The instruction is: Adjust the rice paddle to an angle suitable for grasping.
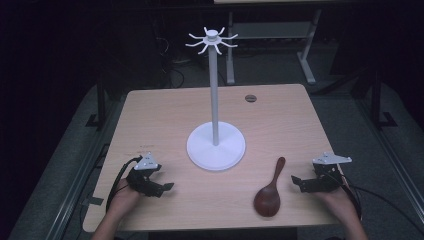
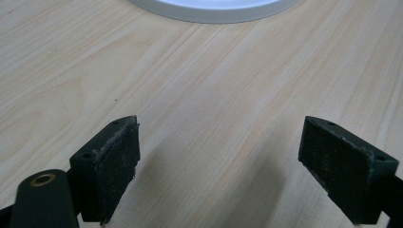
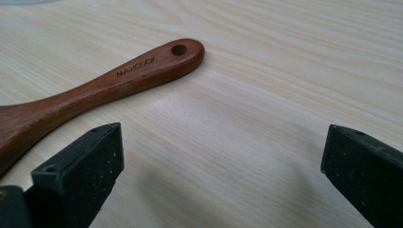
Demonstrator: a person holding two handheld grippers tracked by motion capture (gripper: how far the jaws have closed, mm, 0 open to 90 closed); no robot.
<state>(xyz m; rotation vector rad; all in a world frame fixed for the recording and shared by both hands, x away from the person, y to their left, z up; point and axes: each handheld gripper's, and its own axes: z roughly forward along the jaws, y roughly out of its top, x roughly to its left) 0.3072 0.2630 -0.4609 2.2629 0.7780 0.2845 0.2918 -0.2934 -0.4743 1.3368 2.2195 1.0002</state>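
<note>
Right gripper view: the right claw [image 3: 223, 166] is spread wide and empty; the wooden spoon [image 3: 95, 90] handle should be approached squarely, gripped below its hole.

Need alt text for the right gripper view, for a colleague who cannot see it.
A brown wooden spoon lies flat on the pale wood table, its handle end with a hanging hole just ahead of the open, empty right gripper. The spoon lies nearer the left jaw, untouched.
</note>
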